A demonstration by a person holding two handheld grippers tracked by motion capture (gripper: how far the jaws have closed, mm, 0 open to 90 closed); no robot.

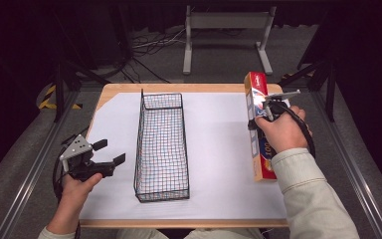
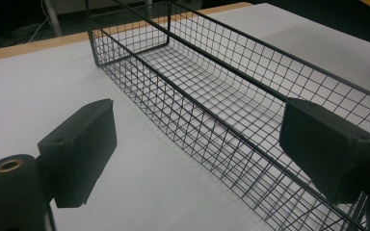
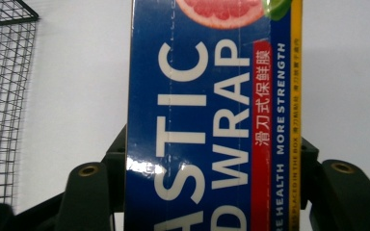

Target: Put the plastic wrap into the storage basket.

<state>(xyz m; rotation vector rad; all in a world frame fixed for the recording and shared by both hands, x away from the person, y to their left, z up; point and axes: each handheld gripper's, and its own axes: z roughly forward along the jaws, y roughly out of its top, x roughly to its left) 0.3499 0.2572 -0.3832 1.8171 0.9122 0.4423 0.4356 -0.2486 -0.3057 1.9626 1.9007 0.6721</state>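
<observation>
Dark room, cables and a metal stand on the floor beyond; your table [image 1: 104, 94] is wood-edged under a white sheet.

Item 1: box [image 1: 256, 124] of plastic wrap, long, blue and red. It lies lengthwise along the sheet's right side, well apart from the basket. In the right gripper view the box [image 3: 212, 120] runs up between the jaws, its sides against both.

Item 2: right gripper [image 1: 263, 119]. Your hand holds it over the box's middle, jaws clamped across the narrow width. Whether the box is lifted or resting on the sheet cannot be told.

Item 3: basket [image 1: 161, 144], black wire, long and narrow, empty, at the centre of the sheet.

Item 4: left gripper [image 1: 110, 152]. It sits near the table's left edge, jaws apart, holding nothing, pointed toward the basket [image 2: 212, 91] and just beside its near wall.

Risks, as judged:
- The cardboard is glossy; a light grip could let the box slip or swing at 1 end.
- A hard squeeze could dent it.
- If the box goes into the basket, a long end could catch the rim unless you line it up with the basket's length.
</observation>
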